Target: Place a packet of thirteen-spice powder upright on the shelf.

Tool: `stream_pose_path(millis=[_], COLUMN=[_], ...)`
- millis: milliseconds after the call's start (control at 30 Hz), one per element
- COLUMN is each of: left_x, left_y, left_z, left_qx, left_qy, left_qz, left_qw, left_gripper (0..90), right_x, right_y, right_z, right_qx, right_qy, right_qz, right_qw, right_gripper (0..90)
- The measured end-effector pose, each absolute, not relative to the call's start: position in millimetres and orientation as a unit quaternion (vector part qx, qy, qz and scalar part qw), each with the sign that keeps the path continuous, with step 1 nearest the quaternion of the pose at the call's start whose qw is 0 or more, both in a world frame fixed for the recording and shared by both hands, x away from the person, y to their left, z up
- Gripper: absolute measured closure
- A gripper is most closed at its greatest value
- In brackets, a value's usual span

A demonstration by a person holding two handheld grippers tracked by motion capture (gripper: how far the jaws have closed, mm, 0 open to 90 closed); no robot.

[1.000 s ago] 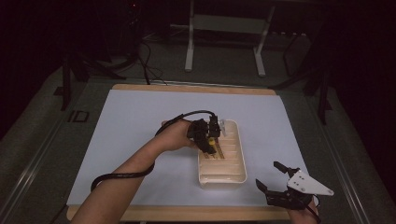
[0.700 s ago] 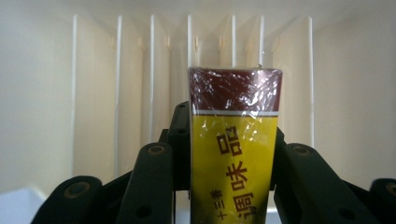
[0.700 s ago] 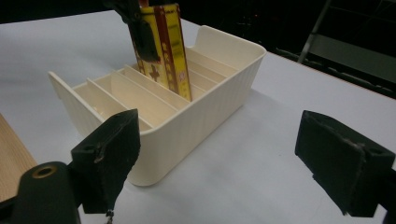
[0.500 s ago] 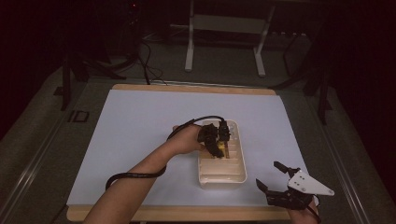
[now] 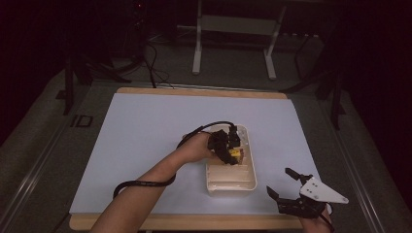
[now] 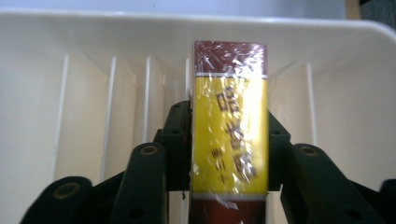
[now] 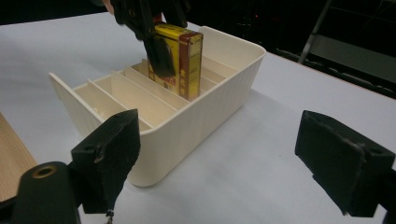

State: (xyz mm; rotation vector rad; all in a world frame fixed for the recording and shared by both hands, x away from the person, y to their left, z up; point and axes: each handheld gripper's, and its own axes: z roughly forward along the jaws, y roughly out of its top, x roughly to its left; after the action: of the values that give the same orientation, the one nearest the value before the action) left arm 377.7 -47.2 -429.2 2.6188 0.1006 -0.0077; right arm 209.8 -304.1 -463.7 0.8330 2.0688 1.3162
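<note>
- The left gripper (image 5: 228, 148) has slid from the far end of the bin (image 5: 249, 180) toward its middle over the last second, and it now sits lower among the dividers.
- Its jaws are clamped on the narrow sides of a yellow and maroon box (image 6: 229, 135), wrapped in shiny film, held upright.
- From the right gripper view, the box (image 7: 180, 60) stands partly down in a slot in the far half of the bin (image 7: 201, 116), its top well above the rim.
- My guess is that the box is being filed into a slot, and the shift means a slot has been picked; whether its bottom touches the floor of the bin I cannot tell.
- The dividers (image 6: 111, 112) run close on either side of the jaws, so there is little room for them to spread once the box is down.
- The slots at the near end of the bin look empty, with open room there.
- The bin lies right of centre on the white mat (image 5: 145, 126), toward its near edge; the mat's left half and far side are bare.
- The right gripper (image 5: 286, 187) hangs at the near right corner of the mat, jaws wide apart and holding nothing, well clear of the bin.
</note>
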Motion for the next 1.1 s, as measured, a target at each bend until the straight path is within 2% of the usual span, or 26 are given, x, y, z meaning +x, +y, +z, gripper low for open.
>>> stream_pose_path(millis=[67, 300, 433, 500, 567, 633, 733, 967, 1033, 1100], left_x=[377, 368, 366, 364, 363, 363, 361, 355, 352, 349], left_y=[-44, -25, -9, -1, 8, 14, 26, 44, 50, 55], left_z=[-424, -404, -397, -395, -394, -394, -398, -403, -405, -407], left_qx=[0.965, 0.960, 0.957, 0.956, 0.954, 0.950, 0.947, 0.944, 0.943, 0.941], left_qy=[0.041, 0.050, 0.073, 0.084, 0.104, 0.121, 0.131, 0.158, 0.164, 0.172], left_qz=[0.001, 0.020, 0.029, 0.027, 0.030, 0.029, 0.021, 0.035, 0.031, 0.033], left_qw=[0.260, 0.273, 0.280, 0.280, 0.281, 0.286, 0.293, 0.289, 0.286, 0.289], left_gripper=[59.4, 56.8, 50.1, 46.0, 36.6, 31.6, 13.6, 6.8, 1.4, 1.4], right_x=[209, 210, 210, 210, 210, 210, 210, 210, 210, 210], right_y=[-304, -304, -304, -304, -304, -304, -303, -303, -303, -303], right_z=[-464, -464, -464, -464, -464, -464, -464, -464, -464, -464], right_qx=[0.309, 0.310, 0.311, 0.311, 0.311, 0.312, 0.311, 0.312, 0.312, 0.312], right_qy=[0.769, 0.768, 0.768, 0.768, 0.769, 0.768, 0.768, 0.768, 0.768, 0.768], right_qz=[0.489, 0.489, 0.489, 0.489, 0.488, 0.489, 0.488, 0.488, 0.488, 0.488], right_qw=[0.273, 0.273, 0.272, 0.272, 0.272, 0.272, 0.273, 0.273, 0.273, 0.273], right_gripper=[14.1, 14.1, 14.2, 14.2, 14.1, 14.1, 14.2, 14.1, 14.1, 14.2])
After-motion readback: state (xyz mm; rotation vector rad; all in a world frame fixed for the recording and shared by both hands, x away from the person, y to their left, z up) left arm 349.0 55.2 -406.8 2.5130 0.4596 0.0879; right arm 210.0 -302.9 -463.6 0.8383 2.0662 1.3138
